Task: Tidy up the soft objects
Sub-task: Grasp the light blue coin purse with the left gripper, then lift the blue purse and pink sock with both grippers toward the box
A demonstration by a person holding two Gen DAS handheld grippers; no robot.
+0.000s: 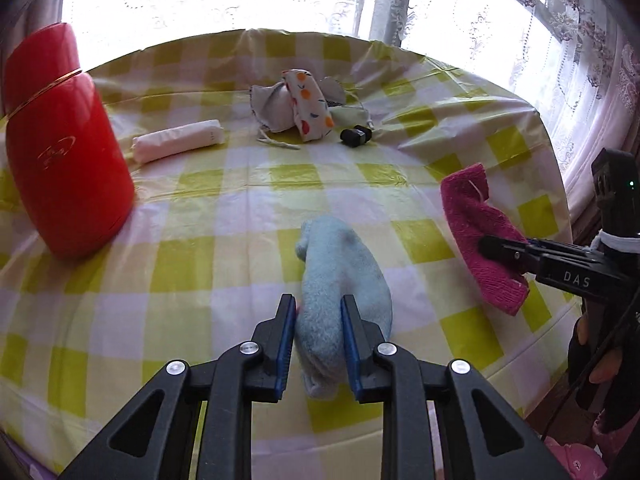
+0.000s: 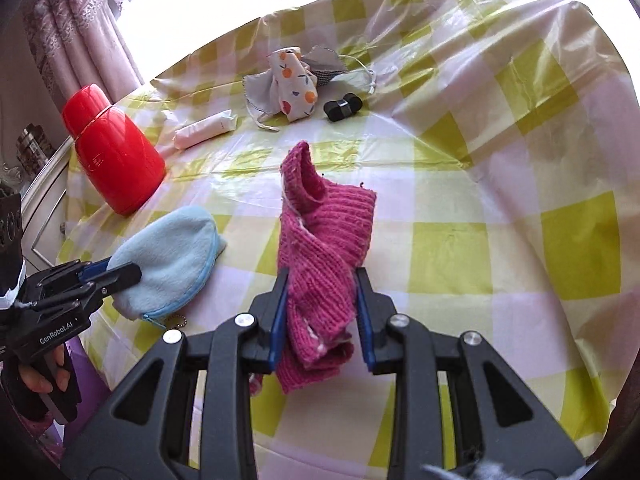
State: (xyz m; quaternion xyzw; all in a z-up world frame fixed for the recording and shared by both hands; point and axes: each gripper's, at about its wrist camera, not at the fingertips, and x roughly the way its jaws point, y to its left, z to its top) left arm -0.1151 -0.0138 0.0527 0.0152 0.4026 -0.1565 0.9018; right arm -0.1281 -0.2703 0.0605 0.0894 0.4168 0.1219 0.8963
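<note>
The left gripper (image 1: 316,312) has its jaws clamped on a light blue fleece pouch (image 1: 340,276) just above the checked worktop (image 1: 200,264); the right gripper (image 2: 322,292) has its jaws clamped on a pink knitted cloth (image 2: 324,240), lifted clear.

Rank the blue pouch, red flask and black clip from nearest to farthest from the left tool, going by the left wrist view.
1. Blue pouch: gripped in the left tool.
2. Red flask: standing off to the left.
3. Black clip: far back, by the patterned cloth bundle.
</note>
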